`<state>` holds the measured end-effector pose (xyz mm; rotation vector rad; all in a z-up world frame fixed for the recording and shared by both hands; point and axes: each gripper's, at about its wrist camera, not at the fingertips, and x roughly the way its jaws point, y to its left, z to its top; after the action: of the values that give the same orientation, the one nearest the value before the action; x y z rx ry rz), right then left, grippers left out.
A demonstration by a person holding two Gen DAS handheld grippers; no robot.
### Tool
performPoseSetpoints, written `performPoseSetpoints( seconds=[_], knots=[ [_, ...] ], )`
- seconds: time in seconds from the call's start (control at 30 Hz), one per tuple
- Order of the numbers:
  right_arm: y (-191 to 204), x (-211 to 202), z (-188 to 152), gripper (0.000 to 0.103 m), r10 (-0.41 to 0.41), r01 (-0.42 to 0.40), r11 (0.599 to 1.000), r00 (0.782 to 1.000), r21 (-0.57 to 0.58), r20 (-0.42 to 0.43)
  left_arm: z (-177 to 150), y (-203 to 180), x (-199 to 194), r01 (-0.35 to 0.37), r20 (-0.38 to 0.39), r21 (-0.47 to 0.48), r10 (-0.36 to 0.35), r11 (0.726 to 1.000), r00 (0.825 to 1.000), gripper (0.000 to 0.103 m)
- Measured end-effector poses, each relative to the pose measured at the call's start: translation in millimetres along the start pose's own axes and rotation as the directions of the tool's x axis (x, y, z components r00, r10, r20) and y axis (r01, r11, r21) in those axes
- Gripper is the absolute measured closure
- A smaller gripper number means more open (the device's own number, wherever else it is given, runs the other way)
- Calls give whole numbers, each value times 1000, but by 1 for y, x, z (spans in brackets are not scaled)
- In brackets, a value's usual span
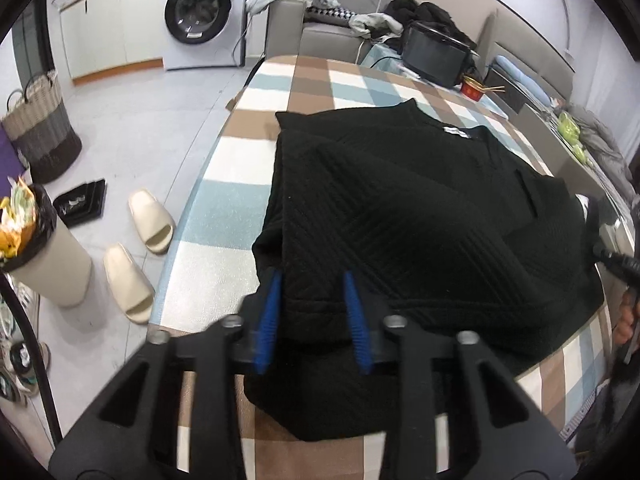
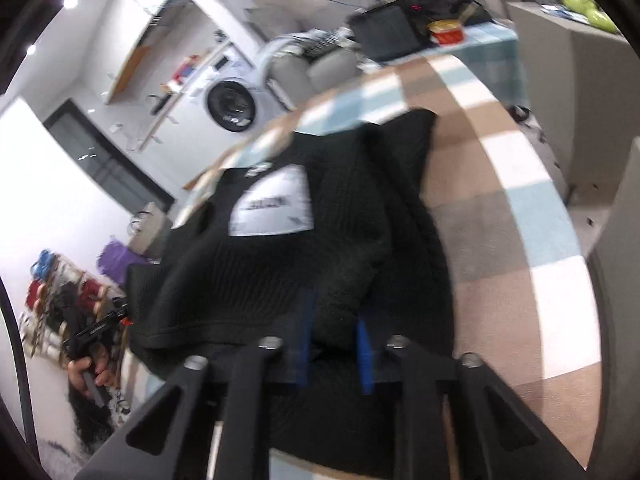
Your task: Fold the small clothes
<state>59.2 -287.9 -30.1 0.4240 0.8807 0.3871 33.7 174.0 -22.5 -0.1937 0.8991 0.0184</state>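
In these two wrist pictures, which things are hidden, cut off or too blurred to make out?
- Left wrist view: the near hem of the black ribbed knit garment is hidden behind the left gripper.
- Right wrist view: the print on the garment's white rectangular label is unreadable from motion blur.
- Right wrist view: the cloth between the right gripper pads is blurred; which layer is pinched is unclear.
- Left wrist view: the right hand is cut off by the edge.

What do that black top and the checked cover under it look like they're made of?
The black top looks like a thick, matte knit, probably cotton or a blend: fine ribbed lines run across it and it folds in soft bulky layers. The checked cover looks like a soft, slightly fuzzy woven or fleece cloth, with no shine.
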Motion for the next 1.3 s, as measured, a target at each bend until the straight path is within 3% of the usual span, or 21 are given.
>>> performPoseSetpoints(
  seconds=[0.13,0.27,0.57,0.77,1.0,1.13,1.2,1.3],
  knots=[
    [18,-19,-1,88,57,-54,998,997,-40,56,-1,-3,-14,28,21,12,-29,1000,999,93],
    [26,-31,3,88,87,-83,996,992,-39,96,-3,-3,-21,65,28,2,-65,998,997,93],
    [10,-9,-4,88,43,-44,999,999,26,33,-7,6,-1,61,-12,-50,-62,997,998,93],
    [10,-12,5,89,90,-95,994,993,63,79,9,14,-17,128,82,-76,-122,989,989,99],
    [15,-18,68,90,117,-139,986,971,96,207,68,29,-31,187,210,-128,-158,974,965,99],
    [9,-2,112,90,69,-111,982,963,150,262,111,31,-17,168,243,-130,-133,977,961,99],
    [0,13,134,90,-13,-45,977,963,210,270,130,32,-2,147,236,-140,-111,979,965,99],
    [-20,43,153,72,-137,67,950,967,304,214,150,39,30,66,183,-195,-29,979,983,95]
  ],
)
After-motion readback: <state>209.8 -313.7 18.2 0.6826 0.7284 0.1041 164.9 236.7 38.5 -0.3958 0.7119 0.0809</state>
